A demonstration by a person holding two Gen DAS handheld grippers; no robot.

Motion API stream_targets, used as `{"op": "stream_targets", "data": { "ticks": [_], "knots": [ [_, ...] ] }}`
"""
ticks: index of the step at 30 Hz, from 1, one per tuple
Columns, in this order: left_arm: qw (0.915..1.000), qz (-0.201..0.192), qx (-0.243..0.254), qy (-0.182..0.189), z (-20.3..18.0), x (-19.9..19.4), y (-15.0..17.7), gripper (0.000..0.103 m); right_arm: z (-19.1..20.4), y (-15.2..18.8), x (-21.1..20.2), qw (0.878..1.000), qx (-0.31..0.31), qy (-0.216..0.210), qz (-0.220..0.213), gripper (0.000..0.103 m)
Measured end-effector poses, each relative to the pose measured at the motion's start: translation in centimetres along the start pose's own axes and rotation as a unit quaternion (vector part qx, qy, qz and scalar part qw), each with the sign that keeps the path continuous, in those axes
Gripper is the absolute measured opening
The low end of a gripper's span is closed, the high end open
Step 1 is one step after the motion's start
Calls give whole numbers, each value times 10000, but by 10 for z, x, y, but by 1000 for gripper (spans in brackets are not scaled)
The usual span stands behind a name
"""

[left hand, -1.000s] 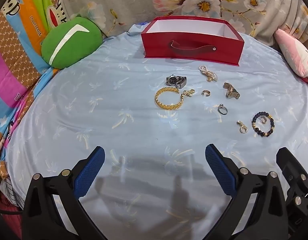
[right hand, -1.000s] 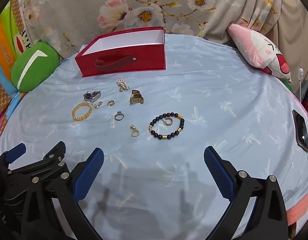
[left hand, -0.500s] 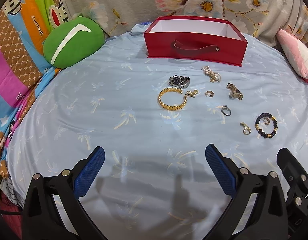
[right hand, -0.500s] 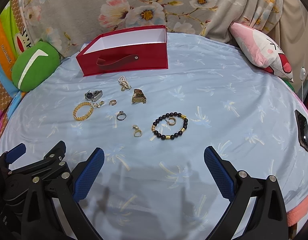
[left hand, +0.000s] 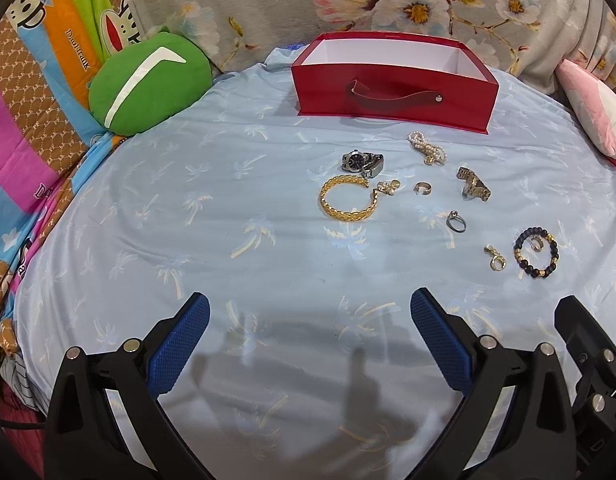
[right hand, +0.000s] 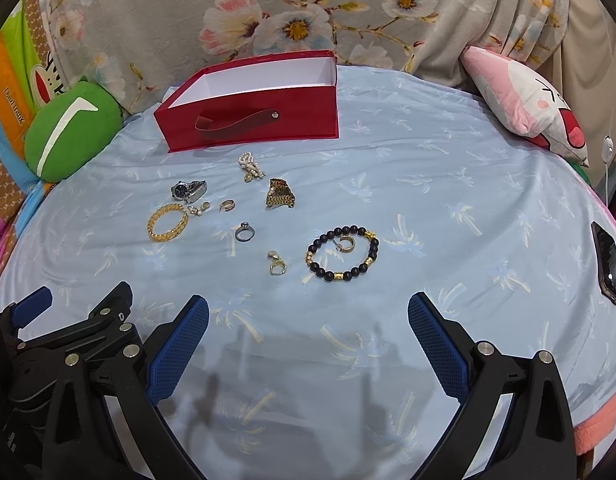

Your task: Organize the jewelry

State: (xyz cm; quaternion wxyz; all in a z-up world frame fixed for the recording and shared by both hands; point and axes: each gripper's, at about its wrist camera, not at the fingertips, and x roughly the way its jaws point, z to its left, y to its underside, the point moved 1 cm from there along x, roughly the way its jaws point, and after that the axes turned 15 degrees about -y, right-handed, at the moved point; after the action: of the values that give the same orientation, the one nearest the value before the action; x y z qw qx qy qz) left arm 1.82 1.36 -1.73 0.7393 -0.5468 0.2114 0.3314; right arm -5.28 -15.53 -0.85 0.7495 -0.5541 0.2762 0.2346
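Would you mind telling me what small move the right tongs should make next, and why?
Probably ease the right tongs forward and down toward the black beaded bracelet. Both tongs are open and empty, every piece lies on the blue sheet, and the red box looks empty. The bracelet is the piece nearest the right tongs, almost straight ahead of their gap.

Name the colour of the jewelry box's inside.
White inside the red box; right wrist view shows it best.
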Motion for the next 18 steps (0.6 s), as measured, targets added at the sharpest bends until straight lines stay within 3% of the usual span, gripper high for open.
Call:
{"op": "stream_targets", "data": {
  "ticks": [18],
  "knots": [
    [10000,34,-2,-25,-3,1,-1,98,1,-1,4,10000,0,-29,50,98]
  ]
}}
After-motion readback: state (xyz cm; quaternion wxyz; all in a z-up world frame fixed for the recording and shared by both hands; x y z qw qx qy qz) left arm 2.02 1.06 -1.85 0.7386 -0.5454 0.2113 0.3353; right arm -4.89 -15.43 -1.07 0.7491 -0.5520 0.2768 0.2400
